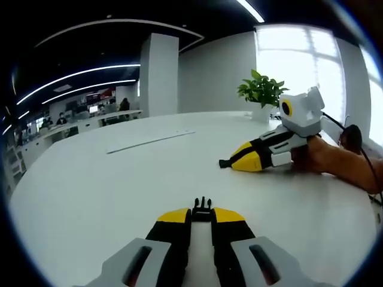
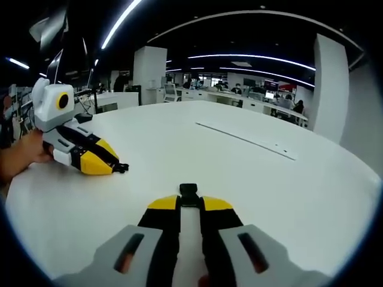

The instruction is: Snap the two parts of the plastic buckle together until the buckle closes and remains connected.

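Observation:
My left gripper is shut on the black pronged half of the buckle, whose prongs stick out past the yellow fingertips, low over the white table. In the left gripper view, the right gripper rests on the table to the right with a small black piece at its tip. My right gripper is shut on the black socket half of the buckle. The right gripper view has the left gripper at the left with the pronged half at its tip. The two halves are apart.
A potted plant stands behind the right gripper, near a bright window. A long grey strip lies flat on the table further back. A hand holds the right gripper. Office desks and people are far behind.

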The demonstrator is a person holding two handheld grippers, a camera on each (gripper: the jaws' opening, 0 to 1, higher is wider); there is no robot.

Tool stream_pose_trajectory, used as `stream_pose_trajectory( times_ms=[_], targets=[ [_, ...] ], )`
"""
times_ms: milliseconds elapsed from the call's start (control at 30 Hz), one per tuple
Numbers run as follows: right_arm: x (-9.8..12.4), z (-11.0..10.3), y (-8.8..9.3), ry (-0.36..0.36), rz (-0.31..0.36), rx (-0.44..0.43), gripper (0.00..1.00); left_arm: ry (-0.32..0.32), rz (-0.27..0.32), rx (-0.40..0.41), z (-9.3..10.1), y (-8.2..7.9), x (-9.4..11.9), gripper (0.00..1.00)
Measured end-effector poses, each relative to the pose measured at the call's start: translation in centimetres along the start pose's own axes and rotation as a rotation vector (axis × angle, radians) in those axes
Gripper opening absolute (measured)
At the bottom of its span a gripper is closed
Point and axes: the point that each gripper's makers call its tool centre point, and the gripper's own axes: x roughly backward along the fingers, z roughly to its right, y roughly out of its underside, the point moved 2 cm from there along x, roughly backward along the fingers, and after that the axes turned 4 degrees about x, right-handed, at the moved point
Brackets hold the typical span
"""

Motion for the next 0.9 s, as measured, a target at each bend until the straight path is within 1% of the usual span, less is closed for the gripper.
stream_pose_trajectory(
  times_ms=[233,367,433,633,667,733,833,900],
  targets=[
    [0.1,0.0,0.1,0.006,-0.003,-0.006,0.13,-0.015,-0.005,0.009,-0.1,0.0,0.1,0.12],
    [0.3,0.0,0.2,0.005,-0.008,-0.018,0.12,-0.002,0.006,0.015,0.1,-0.3,0.2,0.12],
    [0.5,0.0,0.1,0.006,0.000,-0.026,0.12,-0.002,0.014,0.017,0.1,-0.4,0.3,0.12],
    [1.9,-0.5,0.1,0.006,0.023,-0.058,0.12,0.008,0.025,0.033,0.3,-0.4,1.0,0.12],
    [2.2,-0.5,0.2,0.012,0.020,-0.070,0.12,0.010,0.030,0.033,0.4,-0.4,1.0,0.12],
    [2.5,-0.8,0.4,0.001,0.020,-0.070,0.12,0.015,0.027,0.036,0.7,-0.5,1.2,0.12],
    [3.2,-1.0,0.6,0.009,0.009,-0.061,0.12,0.014,0.037,0.028,1.0,-0.9,1.6,0.12],
    [3.8,-1.1,0.8,0.014,0.013,-0.074,0.12,0.018,0.048,0.024,1.2,-1.3,1.9,0.12]
  ],
)
